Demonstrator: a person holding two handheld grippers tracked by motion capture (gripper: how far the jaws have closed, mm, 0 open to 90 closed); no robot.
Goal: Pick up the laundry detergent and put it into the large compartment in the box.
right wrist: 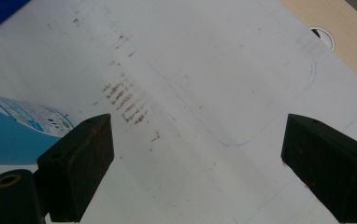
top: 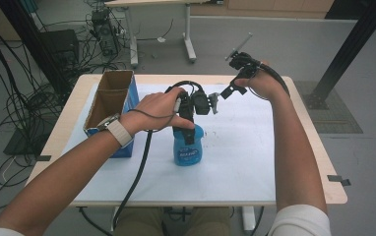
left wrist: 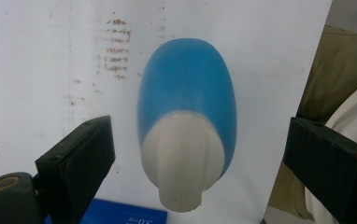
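Looks like you're lining up a grab on the blue bottle (top: pixel 188 146), which stands upright around the middle of the table (top: pixel 294 191), nearer your edge, with the cardboard box (top: pixel 111 105) off by the left edge. Your left gripper (top: pixel 190 127) hangs right over the bottle, jaws apart and clamped on nothing. The left gripper view gives what the high one can't: the white cap (left wrist: pixel 182 158) sits centred between the pads with gaps both sides. I'd say drop straight down, then squeeze. Your right gripper (top: pixel 231 88) idles near the far edge, jaws wide, over bare white sheet (right wrist: pixel 204 93).
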